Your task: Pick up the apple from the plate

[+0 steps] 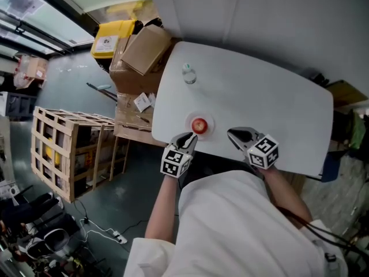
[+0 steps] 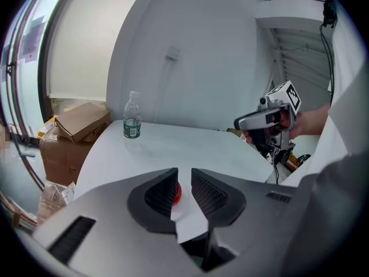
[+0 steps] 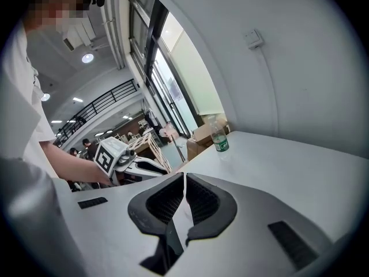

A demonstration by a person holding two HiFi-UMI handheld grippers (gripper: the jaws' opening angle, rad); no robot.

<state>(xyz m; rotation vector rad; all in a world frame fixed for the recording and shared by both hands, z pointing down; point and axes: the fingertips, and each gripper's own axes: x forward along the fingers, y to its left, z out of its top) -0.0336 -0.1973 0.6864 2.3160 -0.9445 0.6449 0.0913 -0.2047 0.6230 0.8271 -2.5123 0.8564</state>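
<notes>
Sitting on a small plate (image 1: 210,120) near the front edge of the white table (image 1: 265,97), the red apple (image 1: 199,125) has not been picked up. The left gripper (image 1: 189,137) is just beside the plate and points at the apple. Its two jaws are a little bit apart. In the left gripper view, some of the red apple shows through the gap, past the tips. The jaws do not touch it. The right gripper (image 1: 233,134) is off to the right of the plate, over the table. Its jaws are pressed together with nothing in them. A clear water bottle (image 1: 189,74) with a green label stands farther back on the table, well apart from the plate. Brown cardboard boxes (image 1: 144,51) and a wooden crate (image 1: 69,149) sit on the floor to the left of the table.
</notes>
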